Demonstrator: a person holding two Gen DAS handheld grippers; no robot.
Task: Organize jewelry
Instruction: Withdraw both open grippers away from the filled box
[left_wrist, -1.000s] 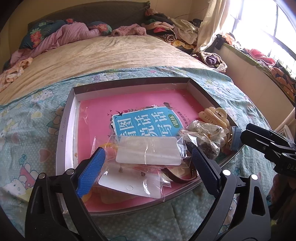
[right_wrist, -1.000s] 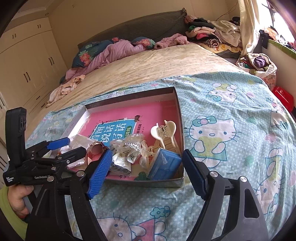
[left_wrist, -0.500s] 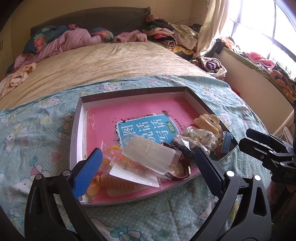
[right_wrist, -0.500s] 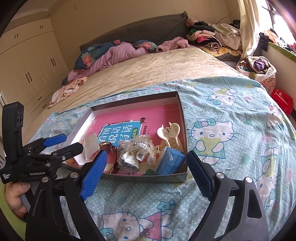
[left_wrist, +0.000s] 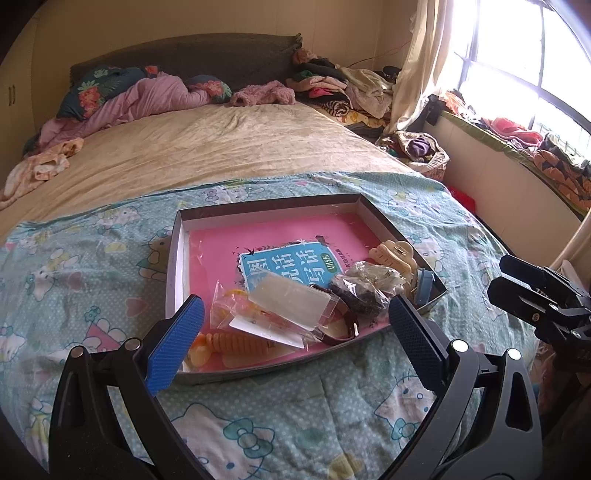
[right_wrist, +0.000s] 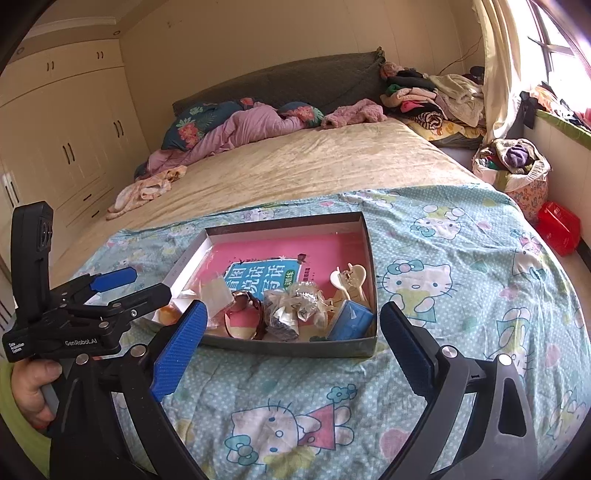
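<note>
Pink-lined box of jewelry on the bed's near edge | my left tongs wide, empty | my right tongs wide, empty | step: choosing a piece | next: lower onto the clear packet, pinch thin plastic.

left gripper: jaws spread wide, empty, low at 6 o'clock | right gripper: jaws spread wide, empty, pointing toward 12 o'clock
</note>
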